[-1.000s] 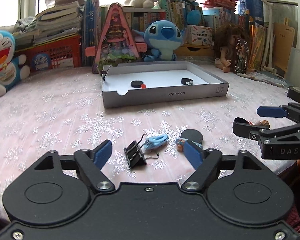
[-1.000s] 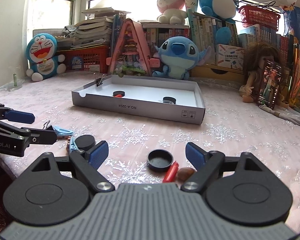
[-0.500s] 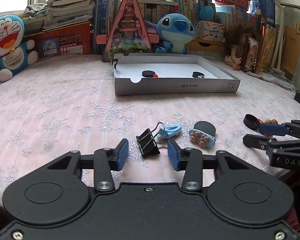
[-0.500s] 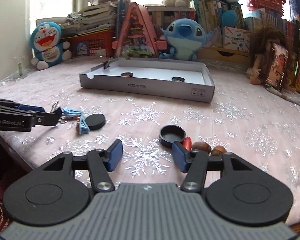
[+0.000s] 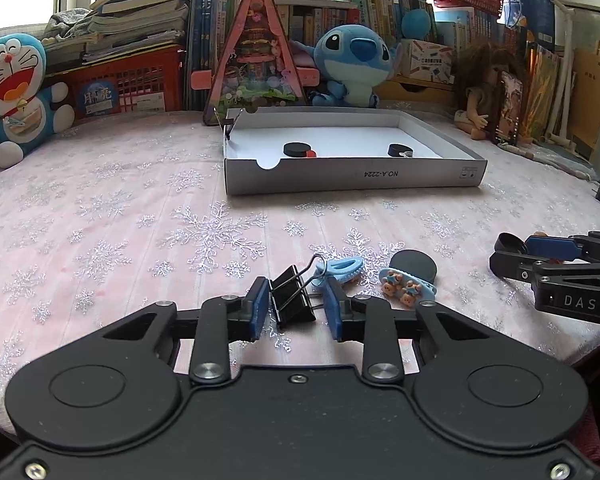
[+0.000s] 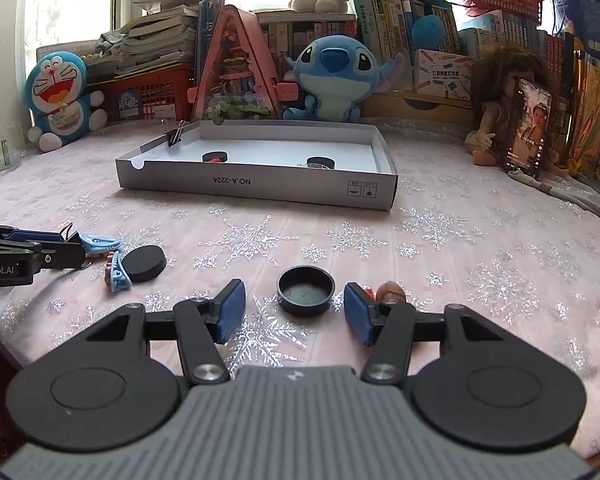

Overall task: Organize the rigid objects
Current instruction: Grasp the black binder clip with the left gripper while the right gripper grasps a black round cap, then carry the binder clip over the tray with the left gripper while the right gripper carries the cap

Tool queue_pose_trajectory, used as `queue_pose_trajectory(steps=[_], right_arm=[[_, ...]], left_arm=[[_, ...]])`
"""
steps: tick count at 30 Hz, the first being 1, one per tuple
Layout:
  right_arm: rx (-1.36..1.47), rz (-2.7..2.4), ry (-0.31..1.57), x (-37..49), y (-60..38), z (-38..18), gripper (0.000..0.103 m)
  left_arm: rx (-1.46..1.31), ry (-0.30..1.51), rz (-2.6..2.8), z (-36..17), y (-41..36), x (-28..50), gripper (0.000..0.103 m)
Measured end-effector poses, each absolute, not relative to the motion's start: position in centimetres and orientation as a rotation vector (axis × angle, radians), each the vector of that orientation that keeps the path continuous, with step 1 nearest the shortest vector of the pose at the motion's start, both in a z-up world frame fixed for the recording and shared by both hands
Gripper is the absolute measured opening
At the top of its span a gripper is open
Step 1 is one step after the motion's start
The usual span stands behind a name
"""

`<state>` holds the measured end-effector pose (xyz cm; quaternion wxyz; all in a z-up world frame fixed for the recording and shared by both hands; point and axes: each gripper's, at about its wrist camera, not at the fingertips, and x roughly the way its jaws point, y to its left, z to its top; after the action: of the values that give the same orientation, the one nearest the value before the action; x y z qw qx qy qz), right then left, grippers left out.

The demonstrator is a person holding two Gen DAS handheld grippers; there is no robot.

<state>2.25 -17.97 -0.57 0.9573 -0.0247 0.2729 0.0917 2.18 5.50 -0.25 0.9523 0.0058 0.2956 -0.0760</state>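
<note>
Black metal binder clip (image 5: 291,295) lies between the half-spread left claw (image 5: 296,307), not yet pinched; right claw (image 6: 295,312) spread around a black round cap (image 6: 305,290). Next: squeeze, carry to the white cardboard tray (image 5: 352,179).

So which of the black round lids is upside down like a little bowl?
The black cap just ahead of the right gripper: its hollow side faces up. The black cap by the hair clips lies flat side up.
</note>
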Motion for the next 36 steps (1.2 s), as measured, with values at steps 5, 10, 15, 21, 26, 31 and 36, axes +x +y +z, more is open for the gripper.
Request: queue_pose_trajectory(steps=[5, 10, 15, 21, 26, 31, 36], right_arm=[[-0.045, 0.188, 0.557, 2.6, -17.9, -0.6, 0.049], [-0.056, 0.193, 0.551, 2.6, -17.6, -0.3, 0.038], [-0.057, 0.201, 0.535, 2.6, -17.4, 0.3, 0.037], [-0.051, 0.201, 0.517, 2.9, -17.5, 1.0, 0.038], [-0.045, 0.199, 0.509, 3.1, -17.6, 1.4, 0.038], [-0.045, 0.197, 0.502, 3.3, -17.6, 1.6, 0.038], [-0.031, 0.199, 0.504, 3.7, -17.7, 1.8, 0.038]], left_arm=[[-0.015, 0.601, -0.141, -0.1, 5.9, 2.3, 0.019], [-0.005, 0.591, -0.139, 0.2, 6.0, 2.3, 0.019], [-0.008, 0.574, -0.141, 1.0, 5.9, 2.4, 0.019], [-0.020, 0.556, -0.140, 2.0, 5.9, 2.7, 0.019], [-0.026, 0.545, -0.134, 2.5, 5.9, 2.9, 0.019], [-0.029, 0.534, -0.131, 2.9, 6.0, 3.0, 0.019], [-0.038, 0.532, -0.129, 3.3, 6.1, 3.3, 0.019]])
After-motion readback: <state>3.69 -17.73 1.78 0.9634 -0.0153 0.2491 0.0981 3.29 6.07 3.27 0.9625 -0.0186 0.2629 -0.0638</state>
